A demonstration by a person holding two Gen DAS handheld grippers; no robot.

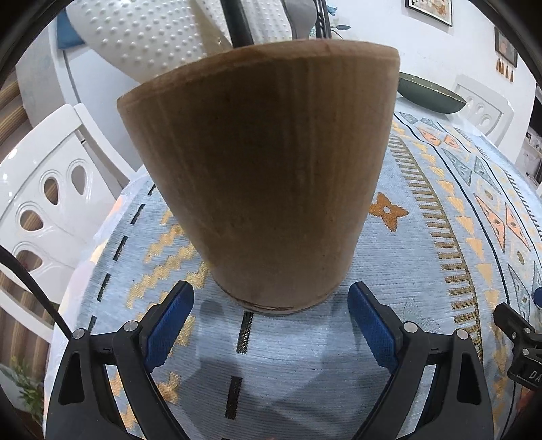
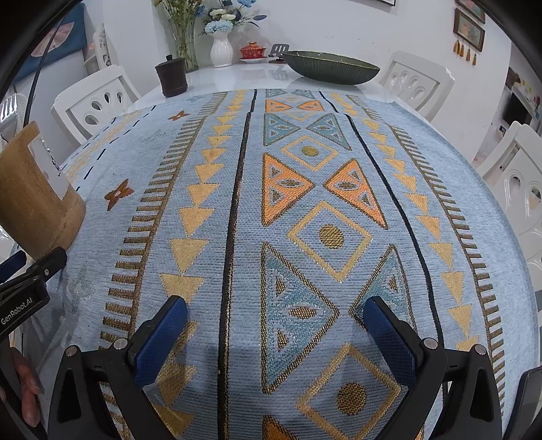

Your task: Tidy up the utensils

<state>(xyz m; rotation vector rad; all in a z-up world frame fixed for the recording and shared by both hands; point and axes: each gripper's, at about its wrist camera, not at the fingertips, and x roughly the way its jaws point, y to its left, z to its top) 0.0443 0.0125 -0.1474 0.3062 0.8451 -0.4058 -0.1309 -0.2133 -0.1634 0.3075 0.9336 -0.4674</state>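
Right now the wooden holder (image 1: pixel 264 176) stood upright on the patterned cloth (image 1: pixel 423 257) near the table's left edge, just ahead of the left gripper (image 1: pixel 271 304), whose jaws were spread and not touching it. Right gripper (image 2: pixel 275 318) hung over bare cloth, jaws spread, nothing between them. A fork (image 2: pixel 10 111) poked out of the holder. Dark bowl (image 2: pixel 330 67) sat at the far end.

This is a home dining room. A white dining table (image 2: pixel 237 72) carries a patterned woven cloth (image 2: pixel 305 220), and white plastic chairs (image 2: pixel 98 100) stand around it. A vase of flowers (image 2: pixel 222 50), a dark bowl (image 2: pixel 330 67) and framed pictures (image 2: pixel 469 28) on the wall show it.
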